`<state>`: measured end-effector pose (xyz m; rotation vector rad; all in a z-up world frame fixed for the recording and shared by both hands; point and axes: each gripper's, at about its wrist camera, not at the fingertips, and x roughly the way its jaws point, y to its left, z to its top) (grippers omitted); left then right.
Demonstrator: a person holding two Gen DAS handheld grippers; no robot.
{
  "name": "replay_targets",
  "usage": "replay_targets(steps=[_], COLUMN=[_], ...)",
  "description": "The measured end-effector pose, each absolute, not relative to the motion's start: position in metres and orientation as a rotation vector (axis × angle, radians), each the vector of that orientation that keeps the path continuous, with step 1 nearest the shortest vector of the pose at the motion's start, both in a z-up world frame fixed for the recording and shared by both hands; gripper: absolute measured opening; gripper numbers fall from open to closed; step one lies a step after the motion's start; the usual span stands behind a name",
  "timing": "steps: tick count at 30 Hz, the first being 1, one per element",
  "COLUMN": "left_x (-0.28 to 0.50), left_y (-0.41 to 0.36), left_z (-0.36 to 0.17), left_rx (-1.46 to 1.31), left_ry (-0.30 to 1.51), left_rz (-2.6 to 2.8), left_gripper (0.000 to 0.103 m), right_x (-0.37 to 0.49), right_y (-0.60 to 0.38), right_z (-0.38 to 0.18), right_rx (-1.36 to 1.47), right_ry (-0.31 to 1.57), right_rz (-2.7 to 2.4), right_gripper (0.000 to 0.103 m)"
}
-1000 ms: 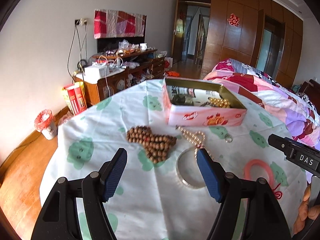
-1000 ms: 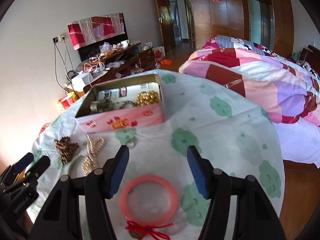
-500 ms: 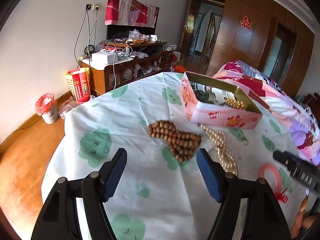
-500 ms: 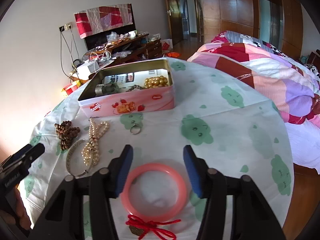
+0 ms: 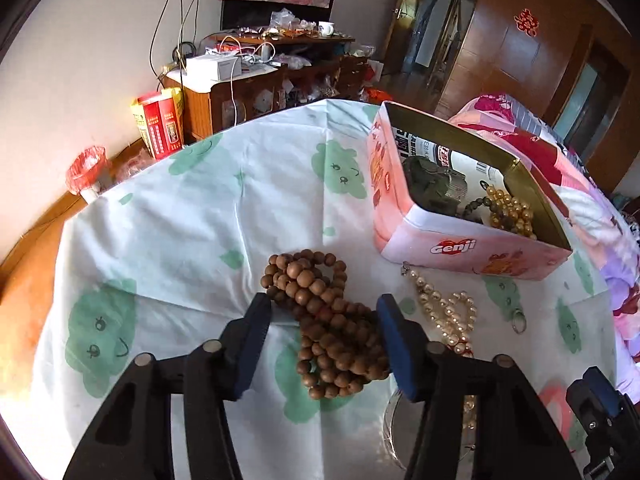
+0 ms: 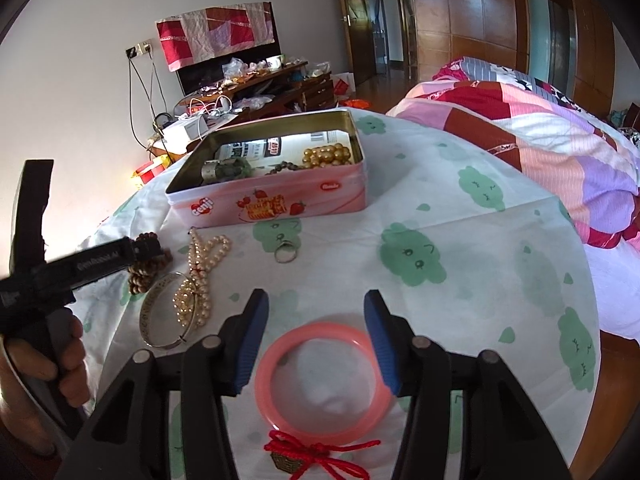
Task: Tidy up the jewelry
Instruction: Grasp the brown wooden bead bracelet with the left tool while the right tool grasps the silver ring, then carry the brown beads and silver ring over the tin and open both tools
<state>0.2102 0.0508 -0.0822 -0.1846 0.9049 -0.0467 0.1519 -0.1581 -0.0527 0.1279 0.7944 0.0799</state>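
A heap of brown wooden beads lies on the white tablecloth. My left gripper is open, its blue pads on either side of the heap, low over the cloth. A pink tin holds gold beads and dark jewelry. A pearl necklace lies right of the wooden beads. My right gripper is open around the far part of a pink bangle with a red tassel. The tin, pearls, a silver bangle and a small ring show there too.
The round table's edge drops off to a wooden floor on the left. A bed with a patchwork quilt stands to the right. A cluttered TV cabinet stands against the far wall.
My left gripper has moved forward and down, so the wooden beads now lie between its pads. My right gripper has crept forward over the pink bangle.
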Motion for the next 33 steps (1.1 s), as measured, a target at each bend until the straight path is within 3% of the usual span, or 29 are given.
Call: replay_targets(steps=[1,7,19,29,31,33], left_x=[0.21,0.203,0.165,0.173,0.173,0.173], left_y=[0.051,0.064,0.064,0.065,0.065,0.063], left_z=[-0.083,-0.082,-0.049,-0.053,-0.053,-0.053], left_rx=[-0.19,-0.273,-0.242,-0.234,-0.236,-0.231], left_ry=[0.903,0.882,0.644,0.666,0.666,0.663], left_rz=[-0.051,-0.1,-0.108,-0.121,-0.12,-0.122], left_gripper=[0.034,0.027,0.027,0.027,0.027,0.027], right_x=[0.152,0.159,0.21,0.22,0.219,0.219], right_y=[-0.159,-0.159,-0.141,-0.118,-0.116,-0.12], right_z=[-0.054,-0.059,-0.062,-0.076,-0.076,-0.075], right_rx=[0.134,0.157,0.141,-0.01,-0.054,-0.032], right_ry=[0.797,0.817,0.872,0.908,0.898,0.898], right_rz=[0.082,0.098,0.148,0.131,0.118,0.131], right_gripper=[0.053,0.051,0.043,0.036,0.022,0.022])
